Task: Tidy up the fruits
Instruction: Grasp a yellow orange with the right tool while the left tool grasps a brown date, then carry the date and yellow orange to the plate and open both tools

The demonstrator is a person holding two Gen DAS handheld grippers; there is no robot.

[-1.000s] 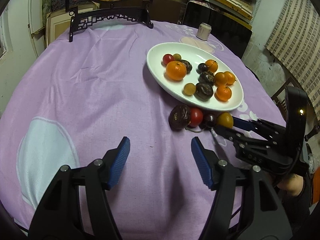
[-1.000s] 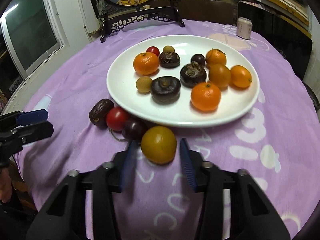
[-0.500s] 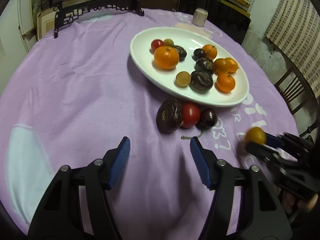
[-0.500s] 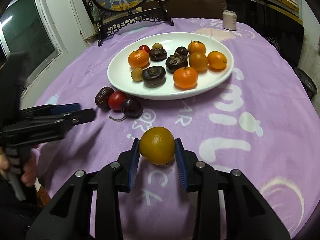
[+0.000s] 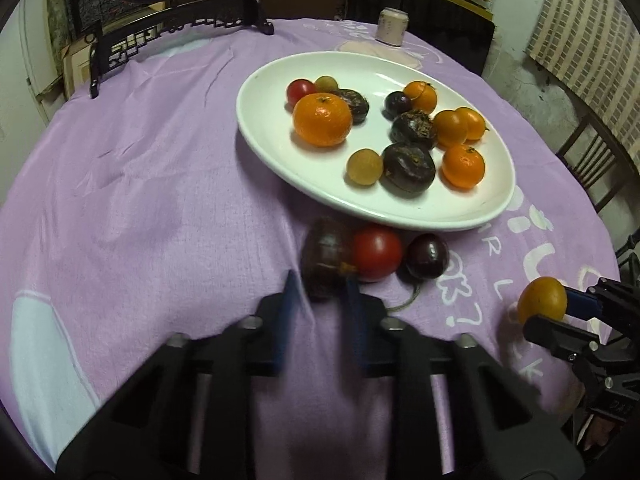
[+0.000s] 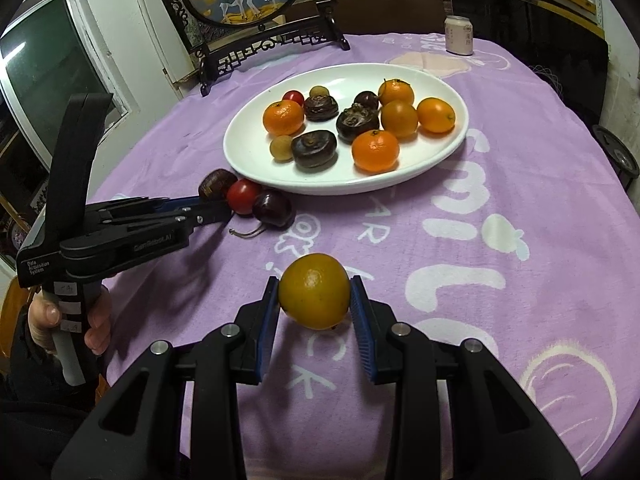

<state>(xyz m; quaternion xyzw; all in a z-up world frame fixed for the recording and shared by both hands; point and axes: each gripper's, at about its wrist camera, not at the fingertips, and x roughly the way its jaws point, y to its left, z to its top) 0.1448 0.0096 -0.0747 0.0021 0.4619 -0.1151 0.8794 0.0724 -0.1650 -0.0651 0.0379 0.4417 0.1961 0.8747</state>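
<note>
A white oval plate on the purple cloth holds several oranges, dark fruits and small pale ones. In front of it lie a dark brown fruit, a red tomato and a dark plum. My left gripper has its blue pads narrowed around the near end of the dark brown fruit; the image is blurred there. My right gripper is shut on a yellow-orange fruit, held above the cloth.
A dark carved stand with a round picture stands at the table's far side. A small can stands at the far edge behind the plate. A chair is at the right.
My left gripper has moved forward to the dark brown fruit and its jaws have narrowed around it. My right gripper closed on the yellow-orange fruit, lifted it and drew back.
</note>
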